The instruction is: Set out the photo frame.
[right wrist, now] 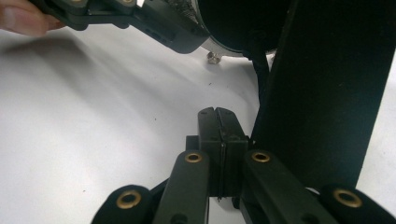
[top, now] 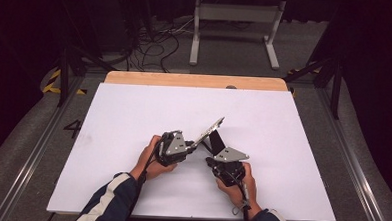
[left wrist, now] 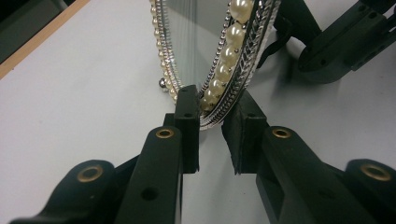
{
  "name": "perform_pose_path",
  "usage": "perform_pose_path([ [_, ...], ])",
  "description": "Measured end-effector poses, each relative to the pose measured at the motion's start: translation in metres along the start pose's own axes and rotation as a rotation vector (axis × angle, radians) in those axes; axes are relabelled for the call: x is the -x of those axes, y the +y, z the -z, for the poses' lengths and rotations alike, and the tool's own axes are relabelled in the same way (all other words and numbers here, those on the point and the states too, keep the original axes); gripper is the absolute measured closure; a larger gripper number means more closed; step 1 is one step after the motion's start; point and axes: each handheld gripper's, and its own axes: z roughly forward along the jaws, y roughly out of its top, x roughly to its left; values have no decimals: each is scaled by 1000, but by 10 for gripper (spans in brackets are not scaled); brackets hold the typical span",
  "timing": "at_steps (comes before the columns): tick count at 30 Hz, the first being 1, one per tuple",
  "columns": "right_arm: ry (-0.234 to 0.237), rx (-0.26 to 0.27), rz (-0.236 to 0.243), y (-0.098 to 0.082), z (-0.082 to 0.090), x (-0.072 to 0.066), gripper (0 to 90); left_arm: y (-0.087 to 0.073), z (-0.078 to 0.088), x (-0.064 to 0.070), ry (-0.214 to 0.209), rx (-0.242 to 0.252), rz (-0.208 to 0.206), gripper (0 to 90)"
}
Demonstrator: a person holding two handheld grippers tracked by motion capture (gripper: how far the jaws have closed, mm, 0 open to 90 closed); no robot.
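Left gripper clamps the pearl-rimmed mirror at its lower edge (tilted), while right gripper, beside the mirror's black stand, is fully closed, empty.

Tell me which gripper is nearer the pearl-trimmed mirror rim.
Left. The left gripper has the mirror's pearl rim between its jaws, clamped on the lower edge. The right gripper, jaws shut on nothing, sits behind the mirror beside its black stand.
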Motion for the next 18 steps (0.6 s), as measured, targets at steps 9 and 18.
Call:
perform_pose_path([
  [9, 14, 8, 7, 0, 6, 2, 900, 0, 2, -2, -29, 76, 58, 715],
  [18, 18, -5, 17, 0, 6, 2, 900, 5, 1, 2, -38, 112, 86, 716],
])
